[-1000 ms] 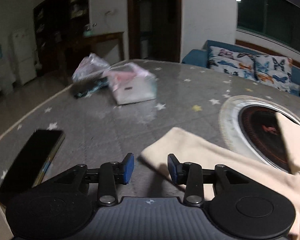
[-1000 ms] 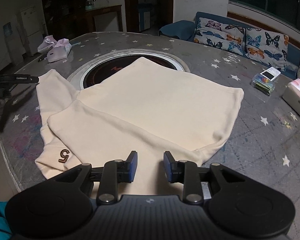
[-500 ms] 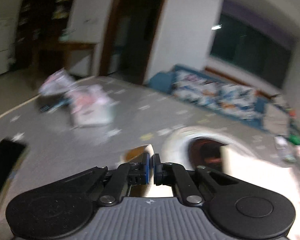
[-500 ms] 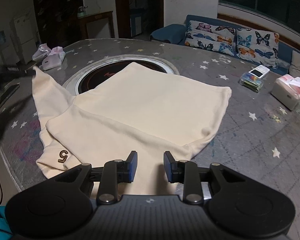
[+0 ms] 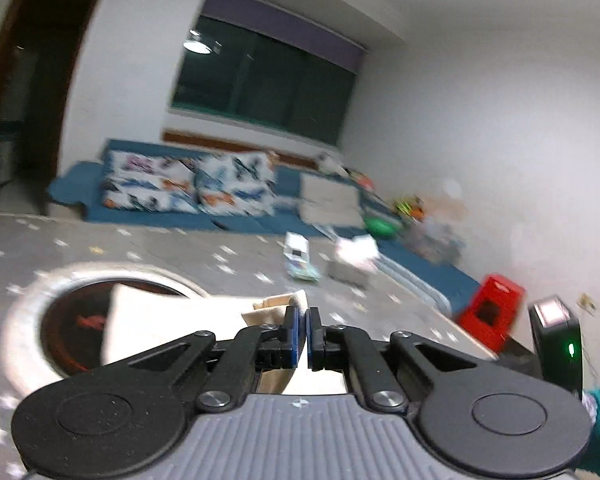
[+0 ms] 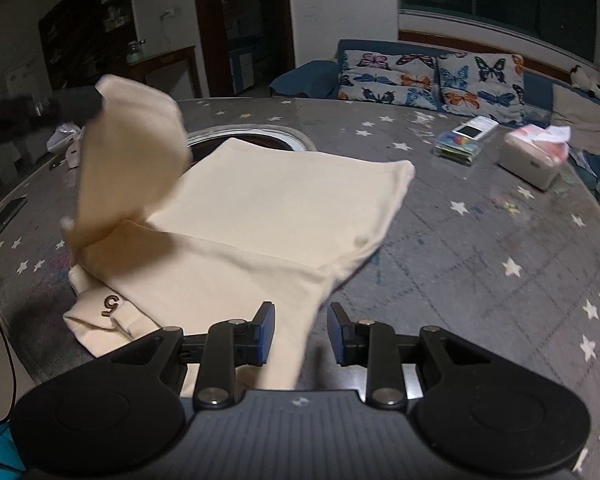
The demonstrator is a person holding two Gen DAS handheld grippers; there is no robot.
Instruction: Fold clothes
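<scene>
The cream garment (image 6: 260, 216) lies spread on the bench (image 6: 480, 248) ahead of the right gripper (image 6: 301, 334), whose jaws stand apart over its near edge. The left gripper (image 5: 303, 338) pinches one lifted sleeve (image 6: 132, 152) between closed jaws.

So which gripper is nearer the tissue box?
Right. The right gripper hovers open over the garment's near edge, the tissue box ahead-right; the left gripper holds the sleeve at far left.
</scene>
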